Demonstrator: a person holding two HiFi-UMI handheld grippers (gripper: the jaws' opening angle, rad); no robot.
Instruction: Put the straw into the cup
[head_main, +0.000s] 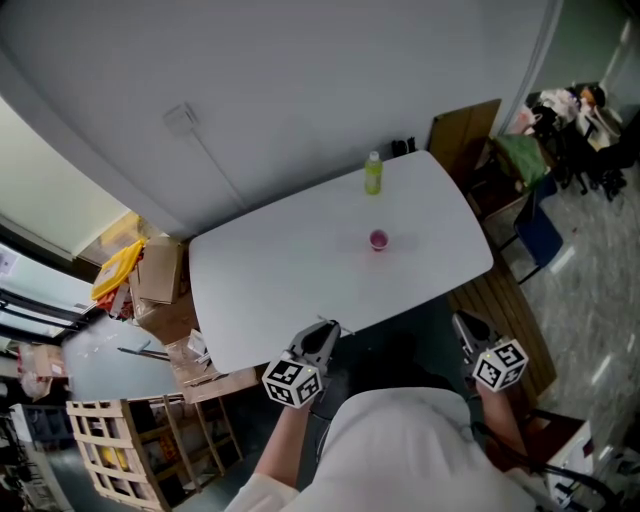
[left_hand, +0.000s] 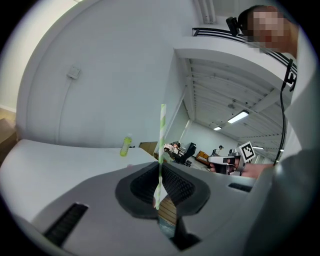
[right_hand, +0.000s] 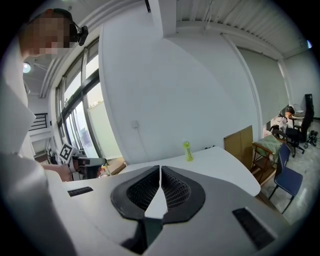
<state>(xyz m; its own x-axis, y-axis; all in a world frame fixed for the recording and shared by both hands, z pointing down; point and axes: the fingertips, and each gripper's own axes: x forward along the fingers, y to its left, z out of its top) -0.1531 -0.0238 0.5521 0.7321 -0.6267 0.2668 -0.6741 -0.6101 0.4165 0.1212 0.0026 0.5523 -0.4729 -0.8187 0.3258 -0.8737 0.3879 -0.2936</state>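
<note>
In the head view, the green-and-white striped straw (left_hand: 162, 140) is too thin to make out. In the left gripper view, its lower end is buried between the black ribbed pads of the left gripper (left_hand: 159, 187), which clamp it.

The small pink cup (head_main: 378, 240) is too small for you to tell its contents. In the right gripper view, the grey body of the right gripper (right_hand: 160, 187) covers the near part of the white table (right_hand: 220, 162).

The label on the yellow-green plastic bottle (head_main: 373, 175) is too small to read in any view.
</note>
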